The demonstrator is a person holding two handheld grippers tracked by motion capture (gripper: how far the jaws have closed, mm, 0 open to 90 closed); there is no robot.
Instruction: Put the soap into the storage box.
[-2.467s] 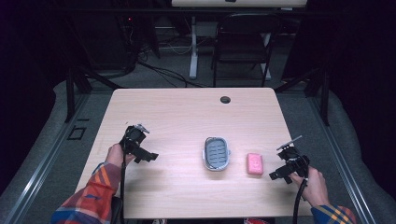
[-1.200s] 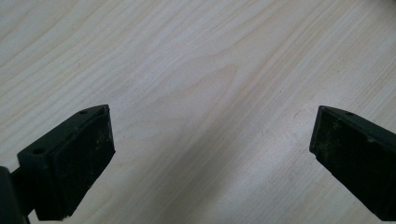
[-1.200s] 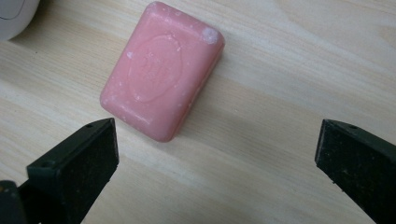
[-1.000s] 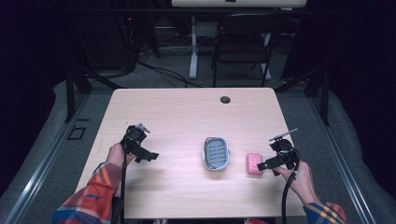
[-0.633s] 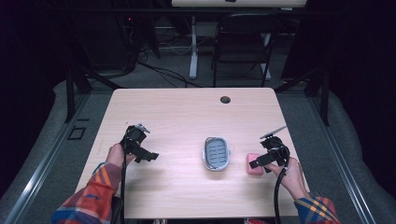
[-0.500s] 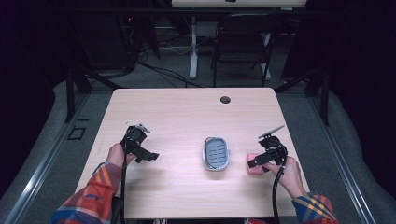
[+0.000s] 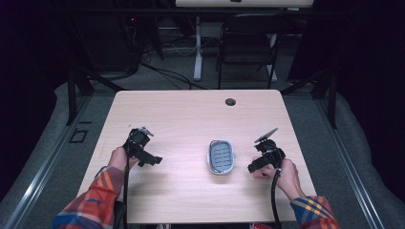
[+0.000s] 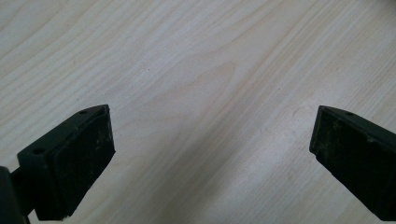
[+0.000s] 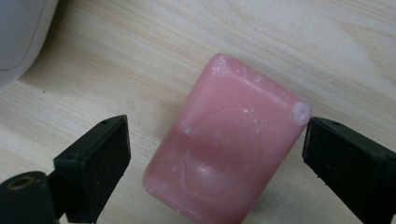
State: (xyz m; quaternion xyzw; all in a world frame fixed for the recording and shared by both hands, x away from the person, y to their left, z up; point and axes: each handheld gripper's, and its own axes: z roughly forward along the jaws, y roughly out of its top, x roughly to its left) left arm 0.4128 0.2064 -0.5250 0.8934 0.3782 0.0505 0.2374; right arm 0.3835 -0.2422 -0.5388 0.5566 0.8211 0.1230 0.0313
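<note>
the soap dish (image 7: 221,156) sits on the table (image 7: 191,119) between the two hands, a rounded oblong tray with a pale rim and a grey ribbed floor; nothing lies in it. its long axis runs away from the person, toward the far edge. a corner of its smooth white wall (image 9: 21,37) shows at the upper left of the right gripper view.

the soap (image 9: 229,163) is a pink bar, a rounded rectangle with soft corners, a faint pressed emblem in its top face and whitish dried flecks along its edges. it lies flat on the table just to the right of the dish, apart from it. in the right gripper view its long axis runs on a slant from lower left to upper right, so it sits crooked between the jaws. in the high view only a sliver of pink (image 7: 258,172) peeks out under the tool.

the right tool (image 9: 215,158) straddles the bar with its jaws spread; they have just been closing in on it. the right pad is at the bar's upper corner, touching or nearly so, i cannot tell which; the left pad stands clear of it with bare wood between. the pads are flat, black and scuffed.

the left tool (image 8: 210,154) hangs over bare, pale, fine-grained wood with its jaws spread wide and nothing between them, well apart from the dish. the table has a small round dark hole (image 7: 230,101) near its far edge.
</note>
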